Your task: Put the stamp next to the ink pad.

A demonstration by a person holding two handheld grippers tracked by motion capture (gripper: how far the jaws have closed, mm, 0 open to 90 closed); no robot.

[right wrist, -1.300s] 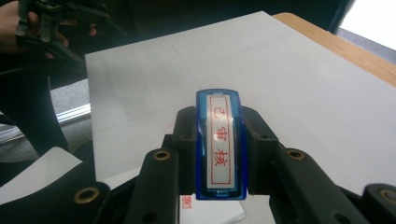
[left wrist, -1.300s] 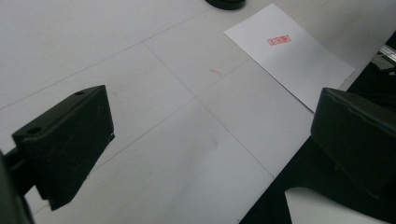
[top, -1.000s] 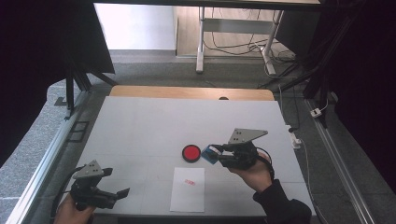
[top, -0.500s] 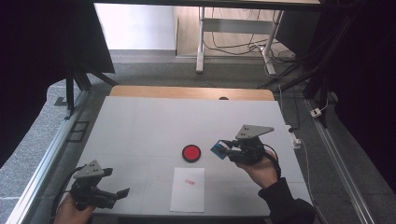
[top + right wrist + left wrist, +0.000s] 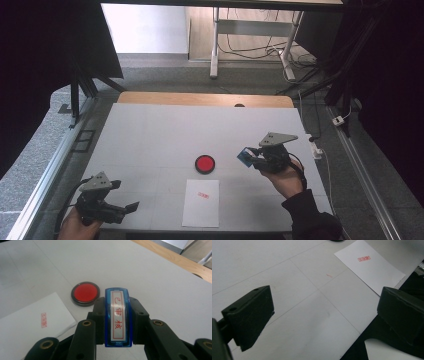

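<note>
Stamp (image 5: pixel 117 317) lettering red in right gripper view, fingers clamped

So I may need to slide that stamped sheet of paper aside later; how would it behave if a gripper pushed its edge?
The sheet of paper looks thin and lies flat on the table, so it would probably buckle or slip under a jaw rather than lift. Nothing weighs it down, so it likely slides easily on the smooth top. Its near edge lies close to the table's edge, so it could slide off.
</note>
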